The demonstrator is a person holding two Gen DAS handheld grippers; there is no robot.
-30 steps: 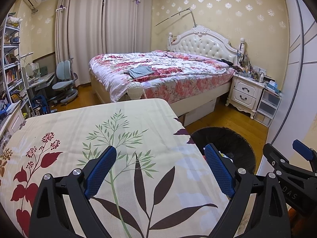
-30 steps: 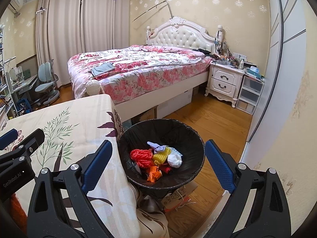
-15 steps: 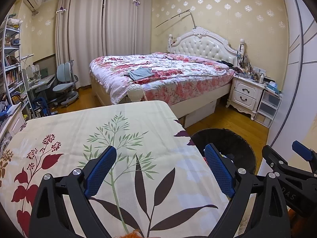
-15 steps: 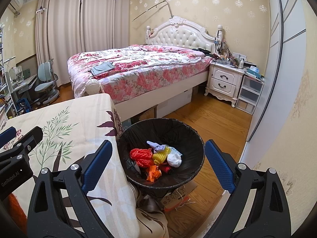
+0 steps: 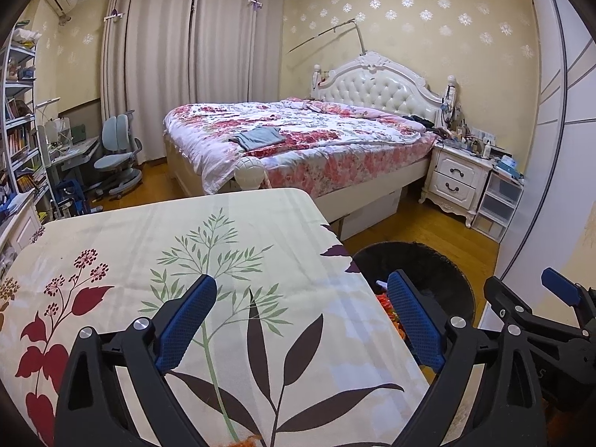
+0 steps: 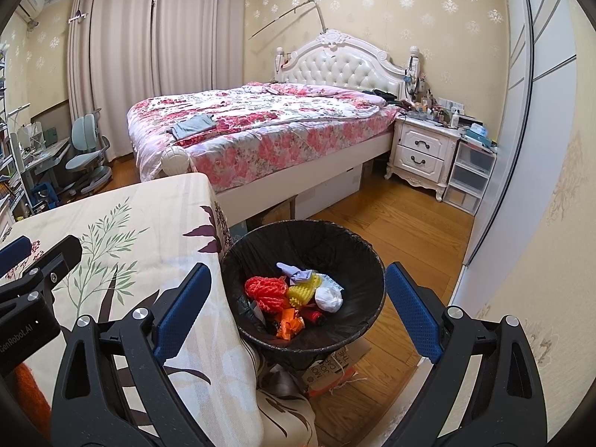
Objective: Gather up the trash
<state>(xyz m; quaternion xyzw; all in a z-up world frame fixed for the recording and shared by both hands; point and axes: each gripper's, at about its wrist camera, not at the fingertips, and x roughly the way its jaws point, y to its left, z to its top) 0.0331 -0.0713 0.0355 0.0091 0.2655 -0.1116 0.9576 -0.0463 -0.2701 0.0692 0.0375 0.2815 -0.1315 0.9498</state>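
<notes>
While both jaws stand spread and empty, only the right wrist view shows the bin's (image 6: 238,257) trash (image 6: 294,294).

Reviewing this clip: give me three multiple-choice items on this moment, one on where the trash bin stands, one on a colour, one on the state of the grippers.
1. Where is the trash bin?
A. On the bed
B. On the floor beside the table's edge
C. Under the desk

2. What colour is the bin's liner?
A. Black
B. White
C. Blue

3. How are the two grippers?
A. Both shut on trash
B. Left open, right shut
C. Both open and empty

Answers:
1. B: the bin stands right of the floral-clothed table, below its edge.
2. A: black plastic wraps the rim and inside.
3. C: the left gripper and the right gripper each show blue pads wide apart with nothing between them.
</notes>
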